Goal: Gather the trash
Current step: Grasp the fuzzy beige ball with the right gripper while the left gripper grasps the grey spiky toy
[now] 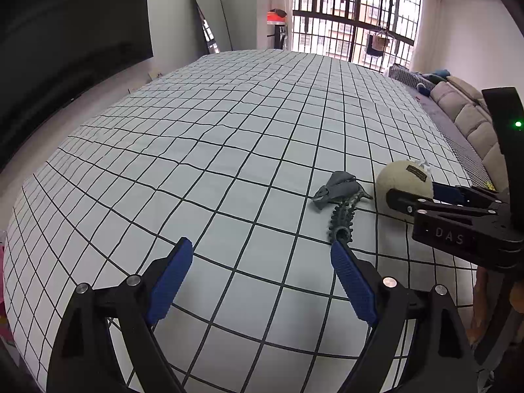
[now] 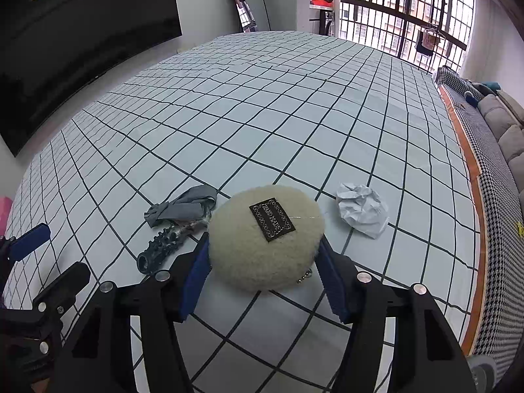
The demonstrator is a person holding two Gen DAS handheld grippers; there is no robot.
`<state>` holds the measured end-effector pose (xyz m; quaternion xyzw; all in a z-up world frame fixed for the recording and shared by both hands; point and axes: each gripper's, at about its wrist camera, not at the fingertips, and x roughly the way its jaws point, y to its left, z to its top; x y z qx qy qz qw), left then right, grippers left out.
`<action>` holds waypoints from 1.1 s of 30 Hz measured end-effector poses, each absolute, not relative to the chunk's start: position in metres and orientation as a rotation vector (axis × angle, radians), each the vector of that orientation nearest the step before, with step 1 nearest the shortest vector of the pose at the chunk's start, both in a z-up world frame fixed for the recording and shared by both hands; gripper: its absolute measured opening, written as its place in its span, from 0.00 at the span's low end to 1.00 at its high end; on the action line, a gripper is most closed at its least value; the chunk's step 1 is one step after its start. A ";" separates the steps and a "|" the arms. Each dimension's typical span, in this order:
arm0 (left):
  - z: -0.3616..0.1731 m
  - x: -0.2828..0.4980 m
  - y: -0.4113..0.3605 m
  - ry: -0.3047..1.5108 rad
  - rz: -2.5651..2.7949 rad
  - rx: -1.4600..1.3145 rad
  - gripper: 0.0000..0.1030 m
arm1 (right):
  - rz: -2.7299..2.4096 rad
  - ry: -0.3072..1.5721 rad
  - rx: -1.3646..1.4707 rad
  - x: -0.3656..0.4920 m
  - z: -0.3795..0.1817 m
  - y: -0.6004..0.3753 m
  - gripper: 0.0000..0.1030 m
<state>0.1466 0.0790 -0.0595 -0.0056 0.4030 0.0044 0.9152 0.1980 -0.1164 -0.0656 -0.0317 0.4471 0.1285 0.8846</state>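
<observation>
Clamping the right gripper (image 2: 263,244) on a round cream fleece pouch (image 2: 265,235), blue pads (image 2: 196,271) set against its left and right flanks, jaws about half closed around it. Resting flat on the checked bedsheet (image 2: 262,114), pouch near the close edge of the bed, black patterned label (image 2: 271,219) facing up, small metal chain (image 2: 304,276) showing at its near rim. Lying just to the right of the pouch, apart from it and untouched: the crumpled white paper (image 2: 362,209), on the sheet, slightly farther off than the right pad; from the left wrist view, only a sliver visible behind the pouch. Sitting just left of the pouch: a grey bunched cloth (image 2: 186,206) and, nearer, a dark knobbly tube-like piece (image 2: 160,249), the two touching or overlapping at their meeting ends, exact kind not clear. Holding the left gripper (image 1: 262,245) wide open to the left of the right one, nothing between its fingers but bare sheet, right fingertip close to the near end of the dark knobbly piece, contact not clear. Standing beyond the bed: a large black screen (image 2: 82,32) on the left wall, a leaning mirror (image 1: 213,16) at the far wall, a barred window (image 2: 393,16) with hung laundry at far right, and a grey sofa (image 2: 504,124) along the right side.
</observation>
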 end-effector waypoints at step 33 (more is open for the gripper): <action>-0.087 0.198 0.008 0.935 -0.058 0.137 0.70 | 0.050 0.874 0.206 -0.008 -0.064 -0.260 0.58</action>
